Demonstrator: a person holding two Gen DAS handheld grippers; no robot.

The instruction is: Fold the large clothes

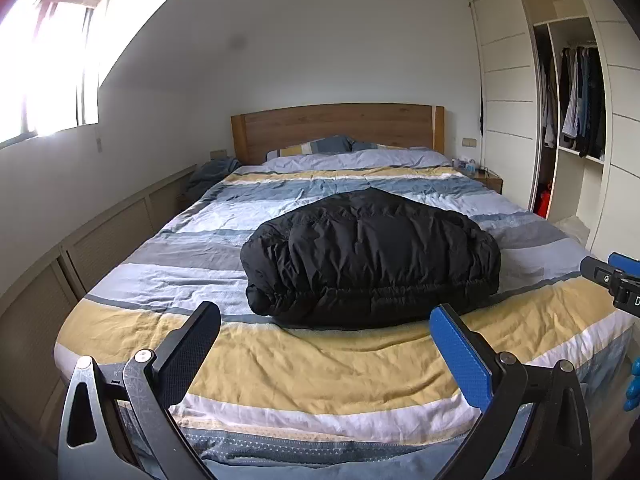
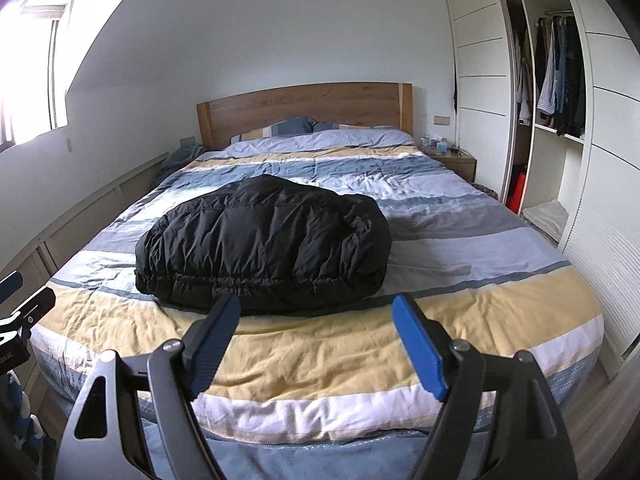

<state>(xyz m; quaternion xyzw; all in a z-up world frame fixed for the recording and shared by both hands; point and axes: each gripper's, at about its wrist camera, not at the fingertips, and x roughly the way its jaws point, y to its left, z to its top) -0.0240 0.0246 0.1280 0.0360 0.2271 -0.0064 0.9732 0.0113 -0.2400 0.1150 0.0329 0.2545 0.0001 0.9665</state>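
A black puffer jacket [image 1: 370,254] lies in a folded bundle on the striped bed [image 1: 320,372], its elastic hem toward me. It also shows in the right wrist view [image 2: 264,244]. My left gripper [image 1: 326,326] is open and empty, held above the bed's foot, short of the jacket. My right gripper [image 2: 316,318] is open and empty, also at the foot end, just short of the hem. The right gripper's tip [image 1: 608,276] shows at the right edge of the left wrist view. The left gripper's tip [image 2: 24,308] shows at the left edge of the right wrist view.
A wooden headboard [image 1: 338,126] and pillows [image 1: 316,146] are at the far end. An open wardrobe [image 1: 576,120] with hanging clothes stands on the right, a nightstand [image 1: 486,178] beside it. A low panelled ledge [image 1: 104,240] runs along the left wall under a bright window [image 1: 48,60].
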